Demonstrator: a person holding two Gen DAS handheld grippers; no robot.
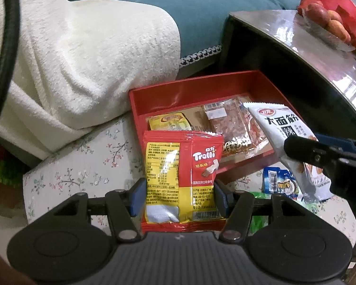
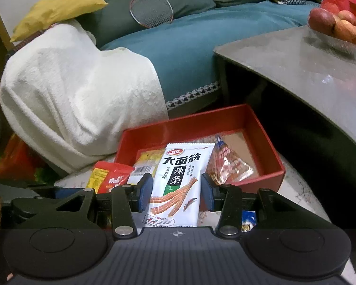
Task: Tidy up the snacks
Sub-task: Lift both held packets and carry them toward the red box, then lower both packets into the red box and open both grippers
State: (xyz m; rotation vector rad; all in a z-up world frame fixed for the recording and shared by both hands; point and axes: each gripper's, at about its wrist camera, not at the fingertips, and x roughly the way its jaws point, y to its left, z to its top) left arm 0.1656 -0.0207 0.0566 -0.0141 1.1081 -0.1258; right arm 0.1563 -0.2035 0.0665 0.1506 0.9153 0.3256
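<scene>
Behind everything runs a teal sofa [image 2: 189, 45] draped with a nubbly white blanket [image 1: 83, 54], and a glossy grey tabletop [image 2: 296, 71] carries a glass bowl of apples [image 2: 332, 26]. Lower down, a surface under a flowered cloth [image 1: 83, 166] bears a shallow red tray [image 1: 189, 90] with straight walls, which looks like the place where the snacks are being gathered.

Left tool [image 1: 180, 194] clamps a red and yellow gummy bag [image 1: 182, 166] across its width, blue pads pressing the crinkled foil on both edges, so the bag stands upright above the tray's near wall. Right tool [image 2: 176, 192] holds a white spicy-strip pack [image 2: 180, 180] the same way, gripped at its sides with the sealed, serrated top pointing toward the tray. Gripping low by the edges likely keeps each limp pouch stiff enough to be lowered top first.

Inside the tray lie a yellow packet [image 1: 170, 121] and a clear-wrapped reddish meat slab [image 1: 235, 125], both flat, leaving bare floor at the far right corner. A blue packet [image 1: 277, 182] and something green lie on the cloth outside the tray, seemingly not yet sorted.

Both carried bags are thin, slippery film, liable to buckle or slide if the squeeze eases.
</scene>
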